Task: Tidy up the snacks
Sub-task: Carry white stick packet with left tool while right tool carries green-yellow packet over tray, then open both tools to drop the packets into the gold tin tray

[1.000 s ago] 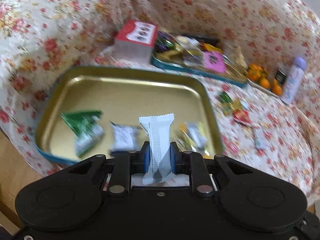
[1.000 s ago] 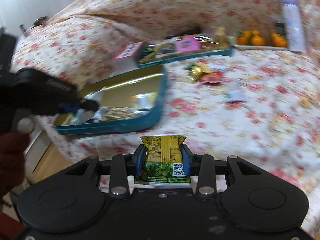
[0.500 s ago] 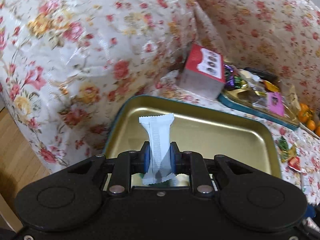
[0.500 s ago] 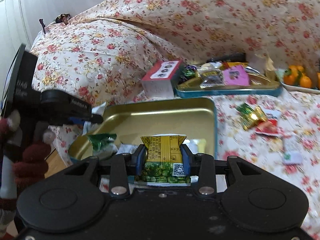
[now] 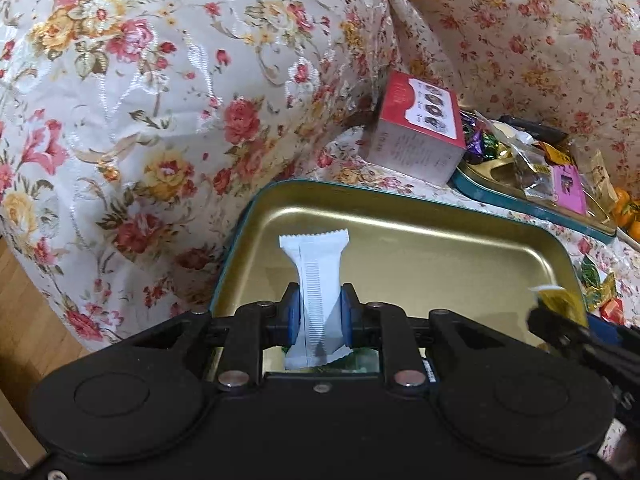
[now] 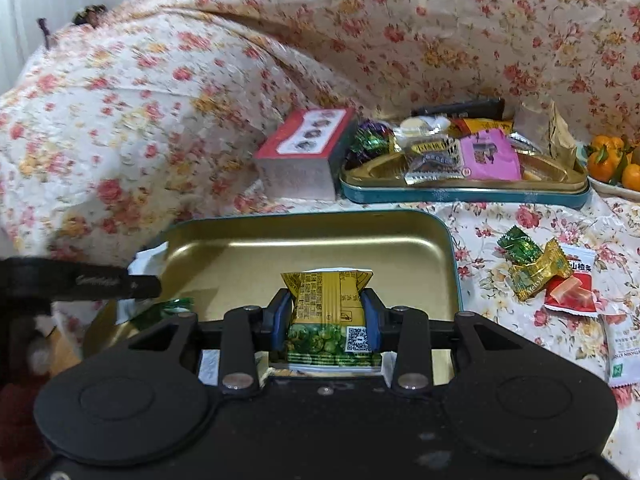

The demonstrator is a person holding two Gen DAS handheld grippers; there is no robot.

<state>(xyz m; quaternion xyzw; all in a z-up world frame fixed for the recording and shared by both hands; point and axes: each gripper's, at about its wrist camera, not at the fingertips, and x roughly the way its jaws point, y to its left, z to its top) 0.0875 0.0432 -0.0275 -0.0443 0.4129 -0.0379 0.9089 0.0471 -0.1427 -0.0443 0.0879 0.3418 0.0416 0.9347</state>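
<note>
My left gripper [image 5: 319, 314] is shut on a white snack bar wrapper [image 5: 316, 276], held upright over the left part of a gold tin tray [image 5: 440, 216] with a teal rim. My right gripper [image 6: 326, 320] is shut on a yellow and green snack packet [image 6: 328, 304] above the same tray [image 6: 320, 222]. In the right wrist view the left gripper [image 6: 138, 278] enters from the left with its white wrapper [image 6: 146, 260] over the tray's left edge, and a green packet [image 6: 164, 308] lies in the tray. The right gripper's yellow packet [image 5: 554, 298] shows at the right of the left wrist view.
A red and white box [image 6: 308, 156] stands behind the tray. A second tin tray [image 6: 464, 194] full of assorted snacks sits further back, with oranges [image 6: 608, 160] to its right. Loose wrapped candies [image 6: 536, 268] lie on the floral cover right of the tray. Floral cushions rise at left and behind.
Both grippers moved left over the gold tray, still holding their snacks. The right gripper came closer to the tray; the left gripper swung toward the tray's left end near the cushion.
</note>
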